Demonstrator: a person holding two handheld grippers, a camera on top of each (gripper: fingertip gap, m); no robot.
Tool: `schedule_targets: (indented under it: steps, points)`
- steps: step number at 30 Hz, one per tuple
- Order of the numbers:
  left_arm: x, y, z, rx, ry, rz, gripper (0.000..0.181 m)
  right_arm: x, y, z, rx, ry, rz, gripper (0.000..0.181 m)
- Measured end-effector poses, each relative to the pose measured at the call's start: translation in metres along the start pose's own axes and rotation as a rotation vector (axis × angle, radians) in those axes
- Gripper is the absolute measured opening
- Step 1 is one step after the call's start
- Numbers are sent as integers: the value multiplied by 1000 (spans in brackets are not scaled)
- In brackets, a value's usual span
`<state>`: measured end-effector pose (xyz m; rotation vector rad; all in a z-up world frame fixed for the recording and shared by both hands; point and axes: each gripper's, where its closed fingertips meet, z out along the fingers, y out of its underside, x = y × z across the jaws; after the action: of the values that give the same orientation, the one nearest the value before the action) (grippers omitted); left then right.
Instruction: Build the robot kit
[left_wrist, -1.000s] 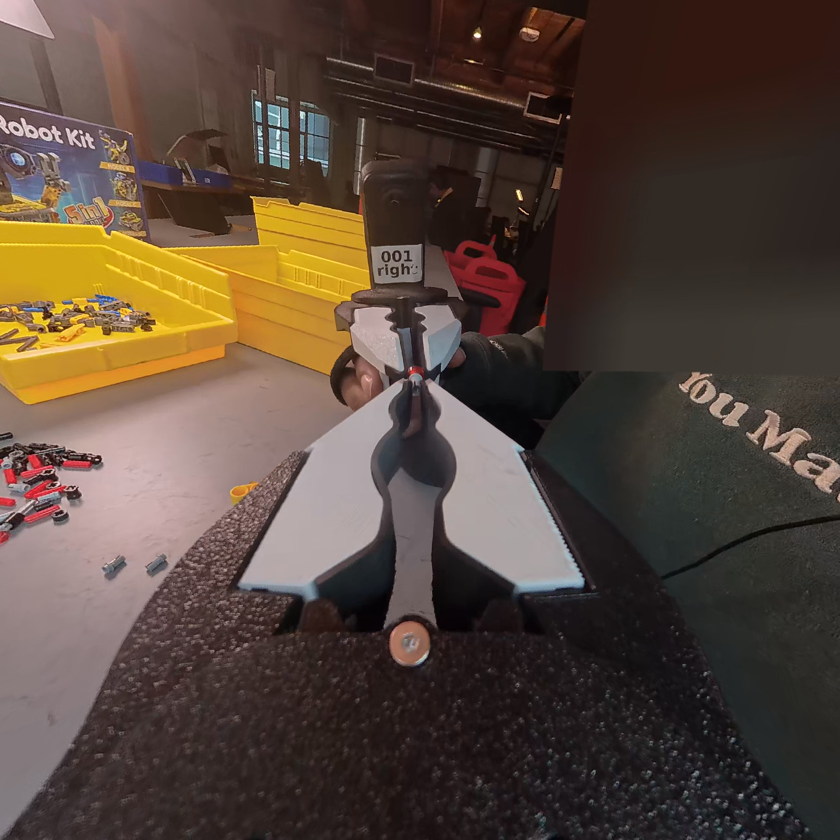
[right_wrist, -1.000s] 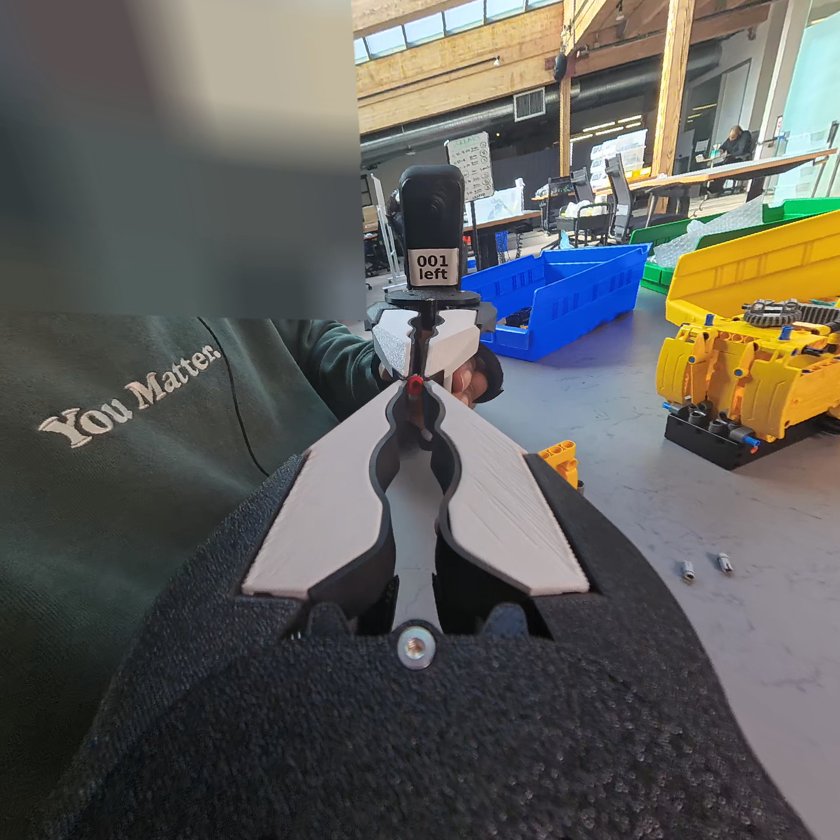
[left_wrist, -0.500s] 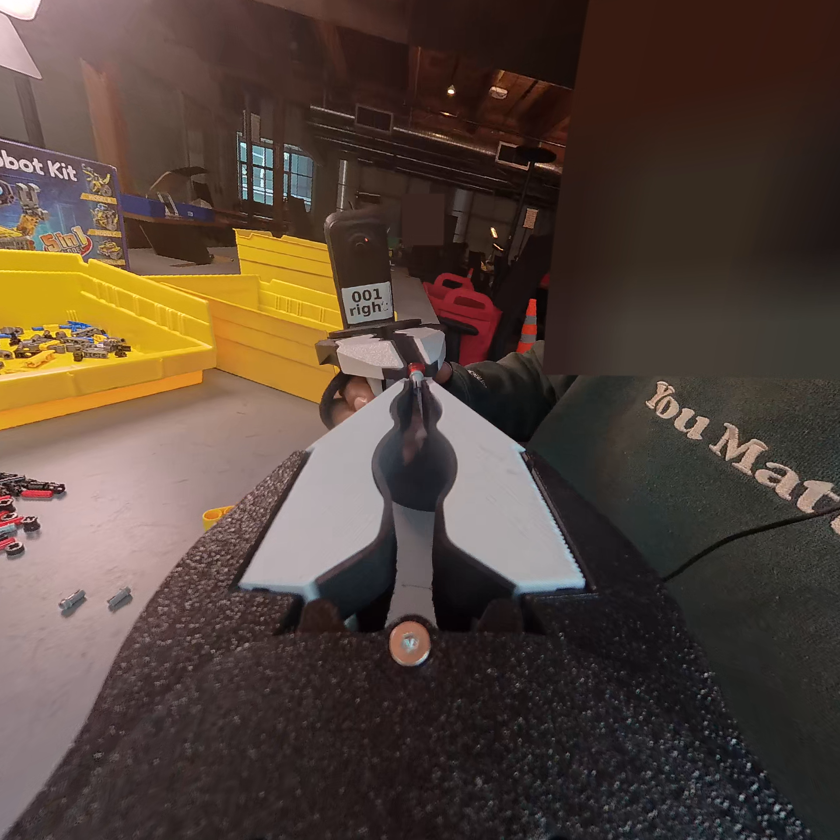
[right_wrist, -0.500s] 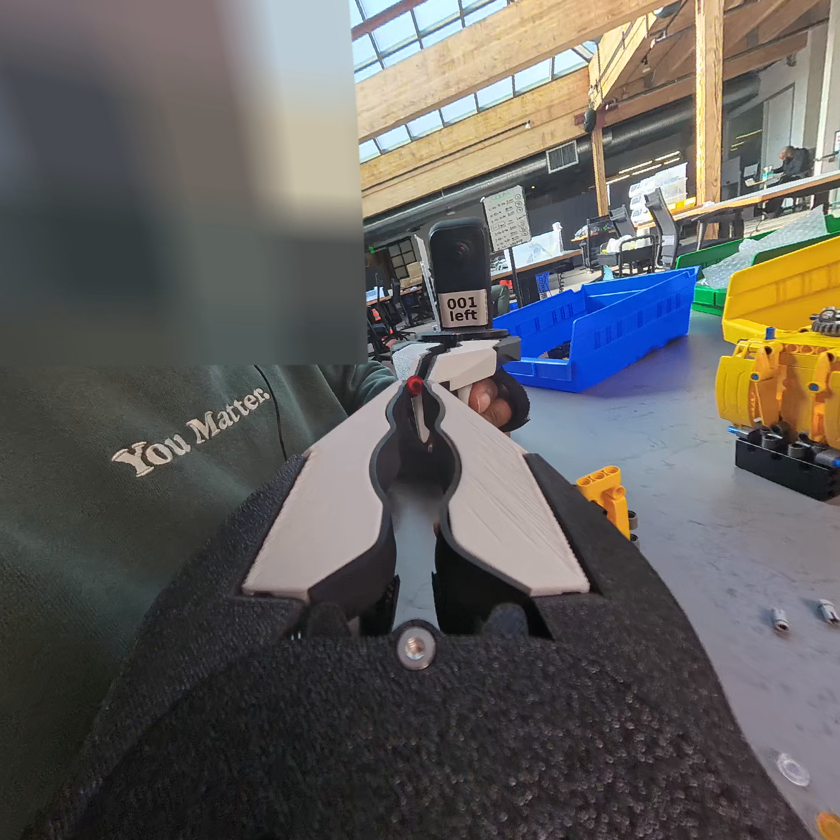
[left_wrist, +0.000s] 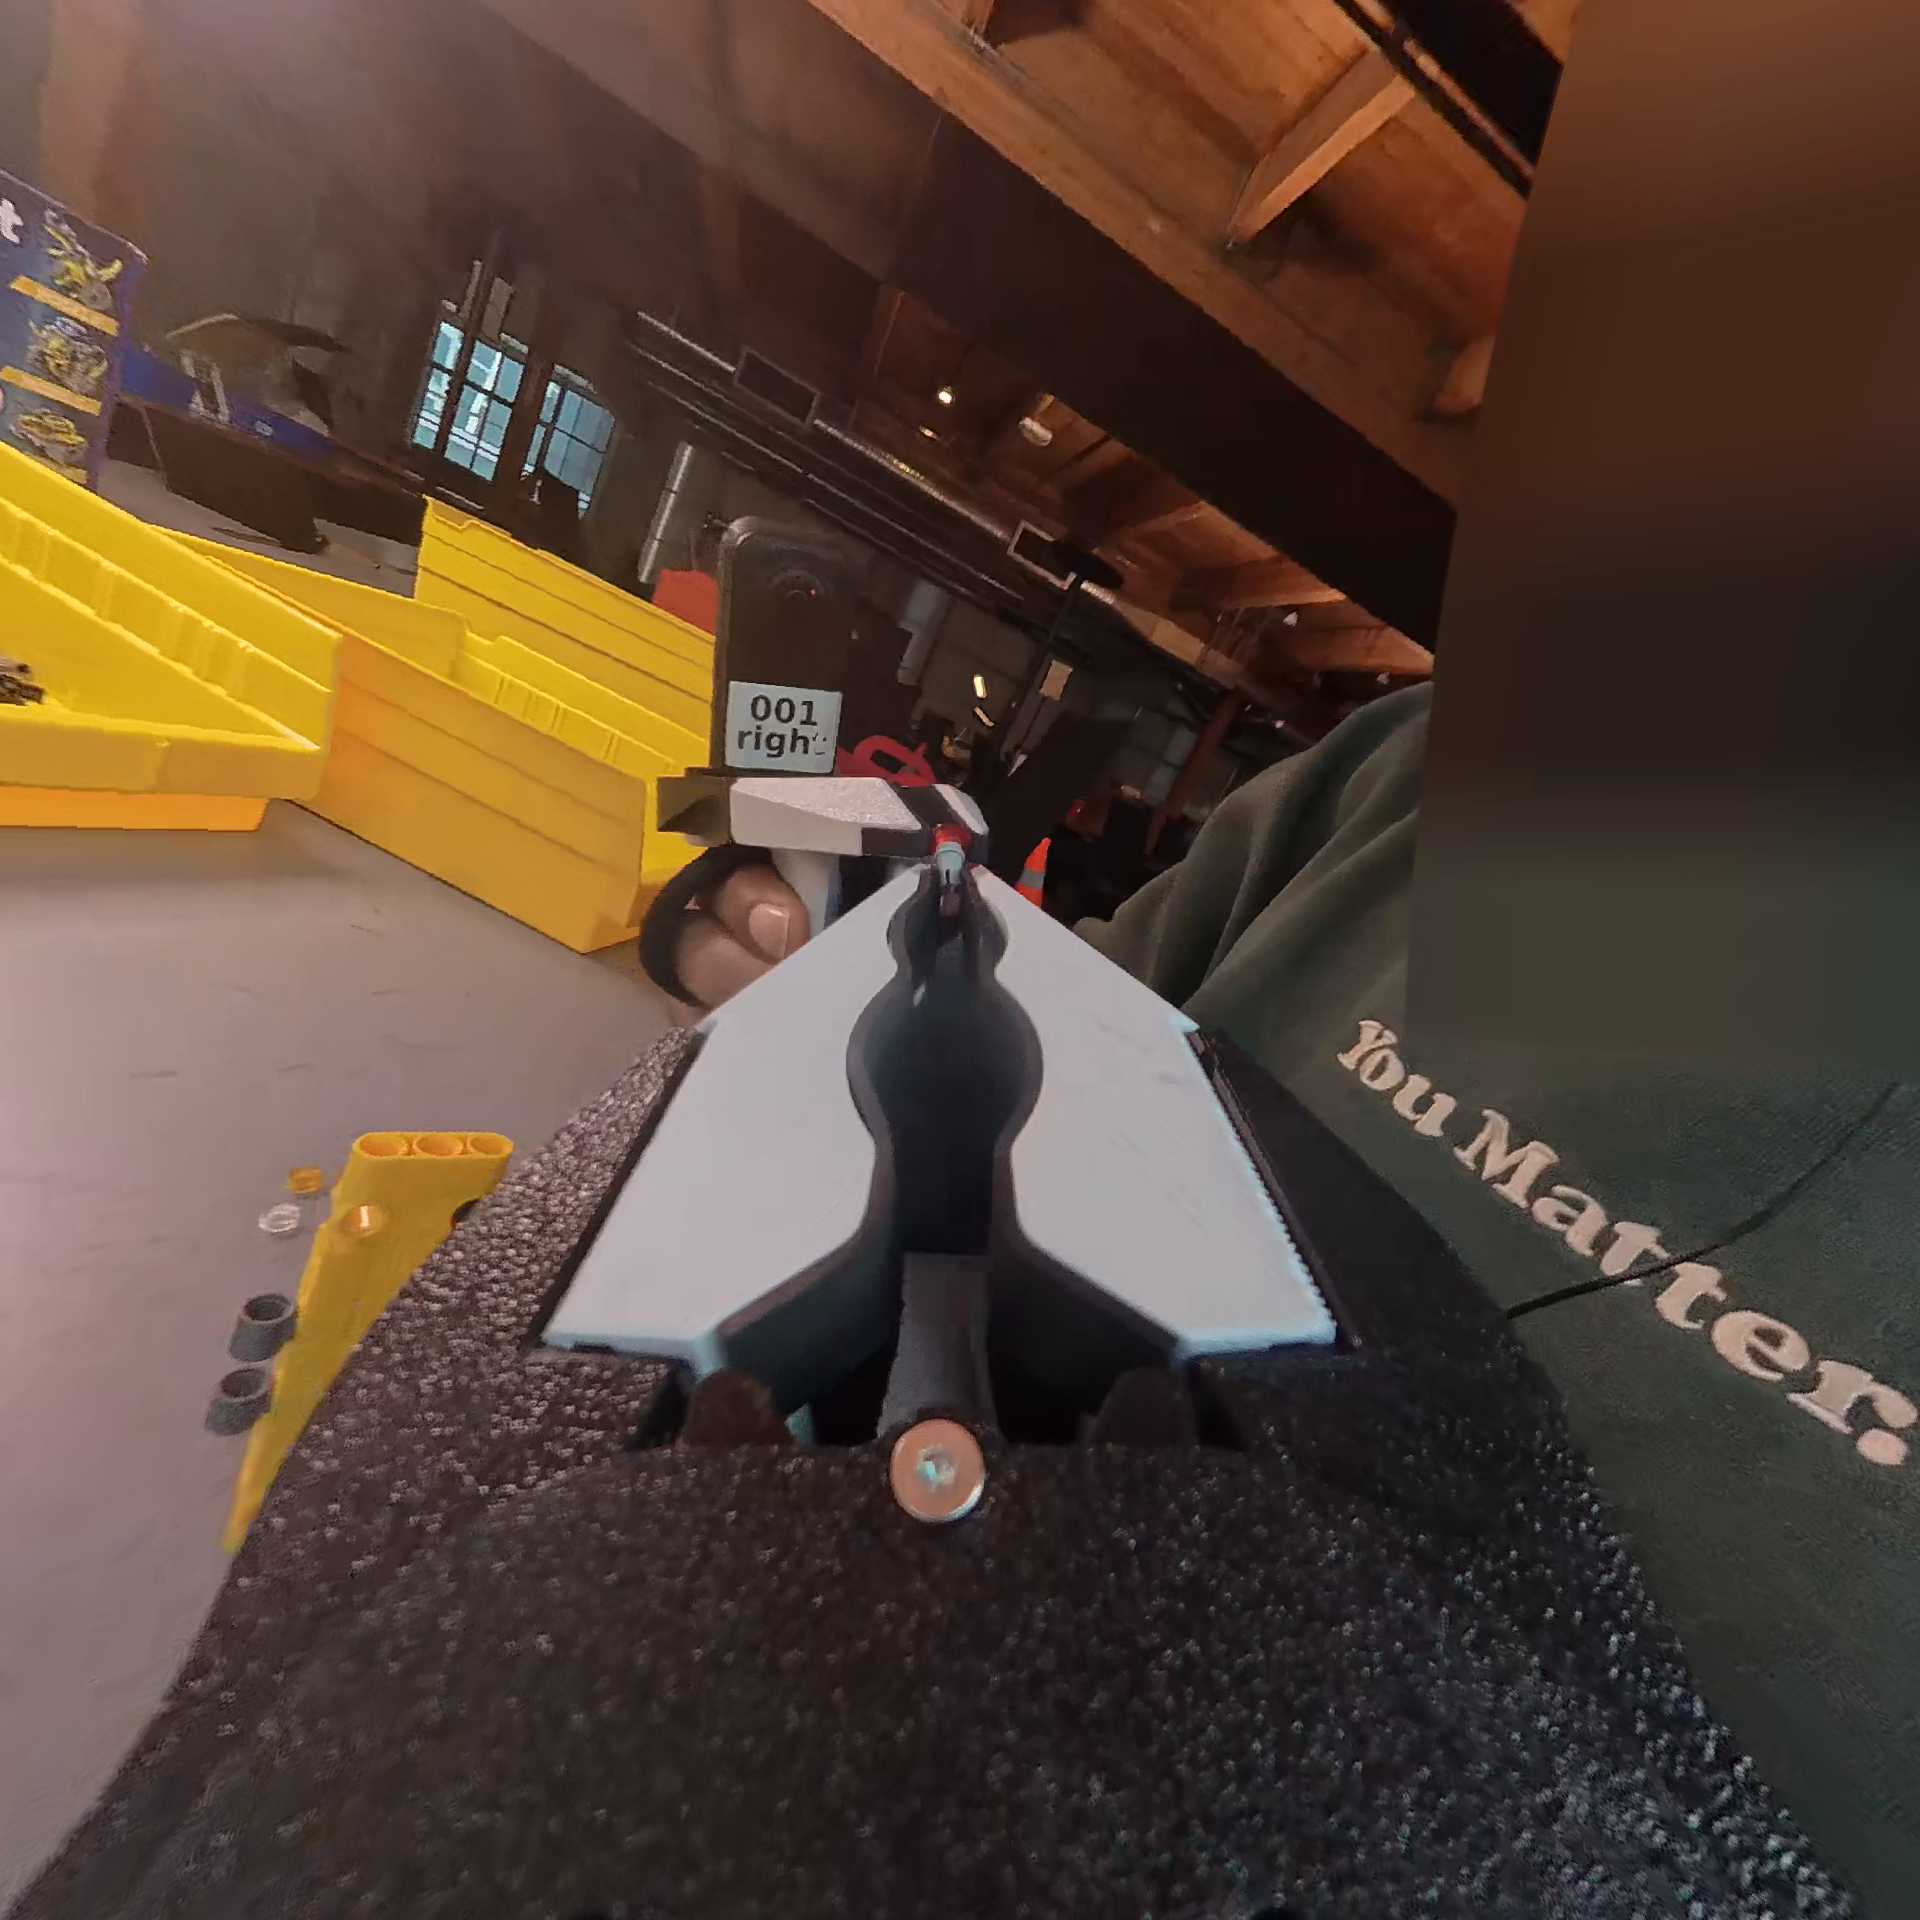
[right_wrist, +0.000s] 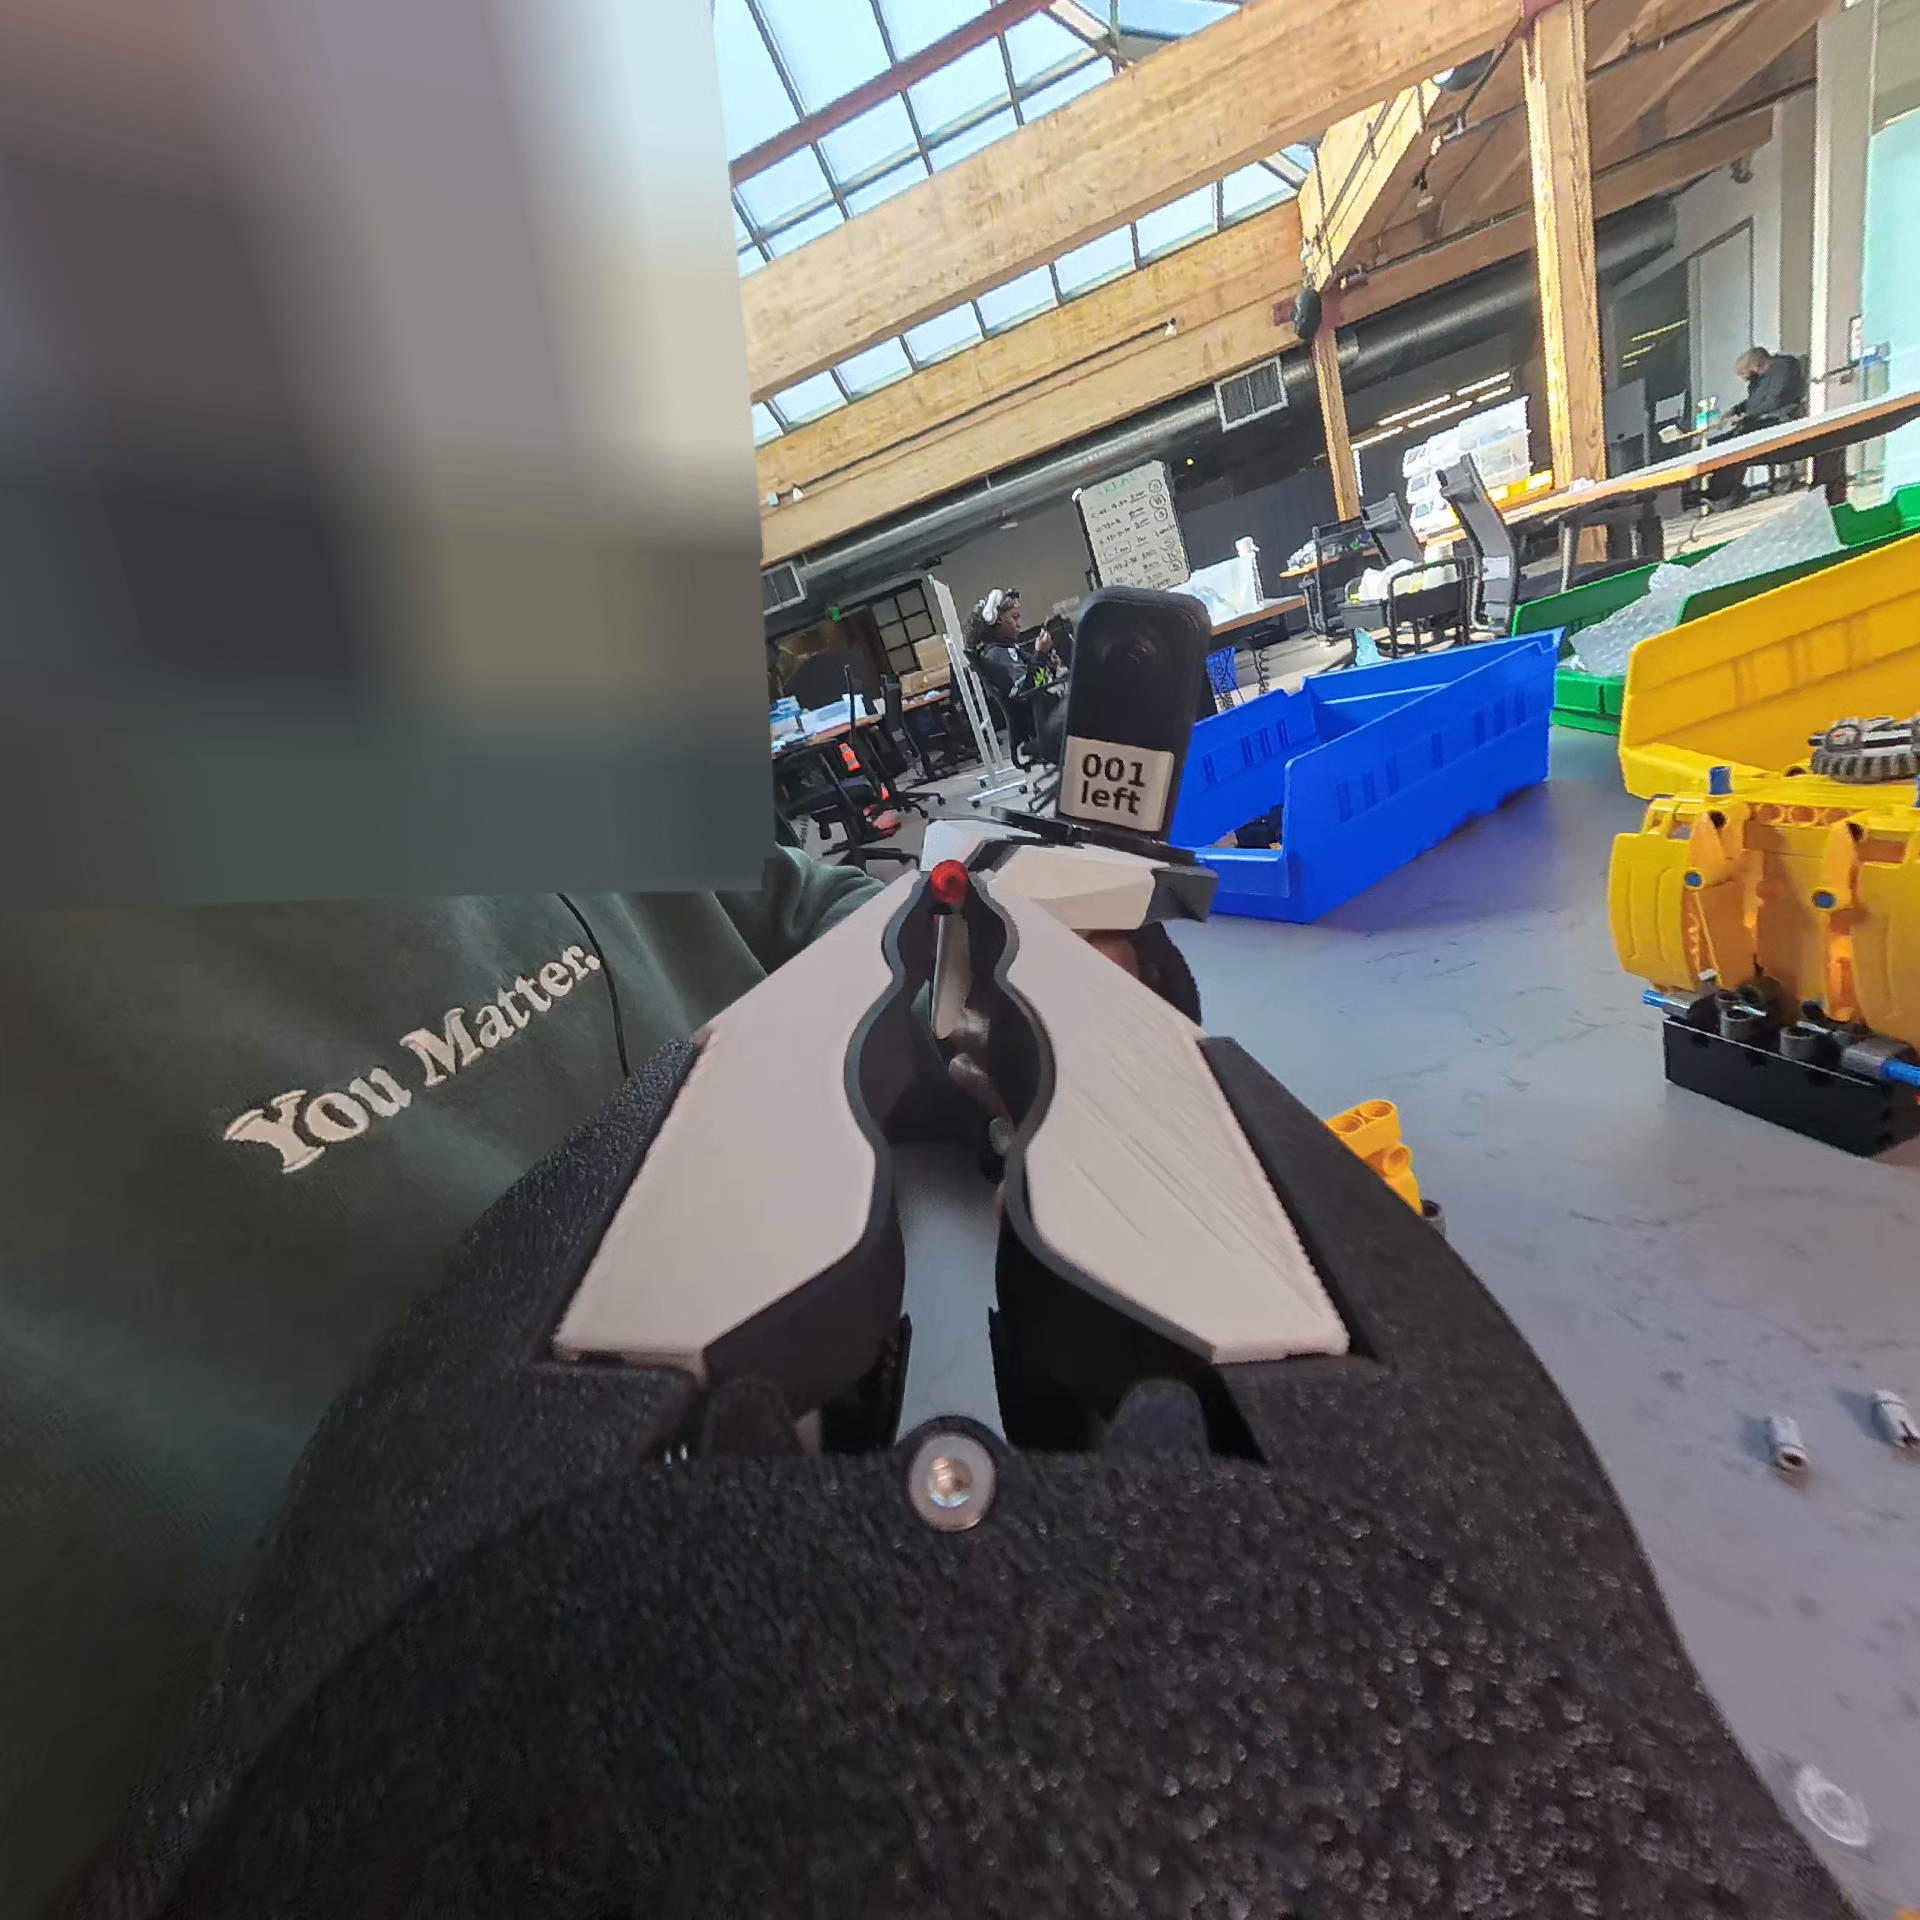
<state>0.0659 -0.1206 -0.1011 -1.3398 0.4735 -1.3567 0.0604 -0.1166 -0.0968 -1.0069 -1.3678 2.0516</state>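
My left gripper (left_wrist: 948, 883) and my right gripper (right_wrist: 948, 920) point at each other, tip to tip, above the grey table (left_wrist: 208, 1039). A thin grey axle (right_wrist: 943, 977) with a red end (right_wrist: 948, 881) lies between the right gripper's fingers, which are shut on it. The red end (left_wrist: 945, 840) also shows at the tip of the left gripper, whose fingers are closed on it. Each view shows the other gripper beyond: the right one (left_wrist: 831, 810) held by a hand, the left one (right_wrist: 1070, 883). The person's green sweatshirt (left_wrist: 1558, 1351) is close beside both.
A yellow beam (left_wrist: 384, 1247) and two grey bushes (left_wrist: 255, 1351) lie on the table by the left gripper. Yellow bins (left_wrist: 488, 748) stand behind. A blue bin (right_wrist: 1371, 769), a yellow toy model (right_wrist: 1766, 914) and two small grey pins (right_wrist: 1839, 1429) are on the right. The tips of both grippers are at nearly the same place. Left tips and right tips are each some 25 cm from the yellow toy model (right_wrist: 1766, 914).
Both grippers stayed tip to tip on the red-ended axle while they tilted upward and rolled. The left one moved closer to the yellow beam on the table.
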Motion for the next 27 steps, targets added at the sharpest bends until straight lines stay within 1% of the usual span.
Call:
schedule_targets:
  steps: [5,9,11,12,15,16,19,22,25,27]
  points:
    - [6,-8,1,95,88,-161,3,-3,-7,4,65,-35,66,5]
    - [3,-5,0,76,70,-155,3,0,-4,4,33,-20,47,5]
    - [0,-1,0,17,32,-108,3,2,0,2,-30,-9,25,5]
    - [-3,3,-1,-34,-8,-46,3,4,4,0,-81,-1,14,5]
    - [-13,21,-4,-248,-136,199,3,8,22,-7,-274,13,-9,6]
    - [-16,27,-5,-305,-166,253,3,9,28,-9,-333,20,-10,6]
    - [-22,44,-7,-399,-213,308,3,12,45,-17,-473,34,-6,6]
    - [-24,51,-7,-433,-230,340,2,12,54,-20,-502,38,29,6]
    - [-30,60,-10,-500,-264,379,2,16,66,-24,-552,74,11,6]
    - [-32,64,-10,-527,-282,388,2,17,68,-26,-555,94,20,6]
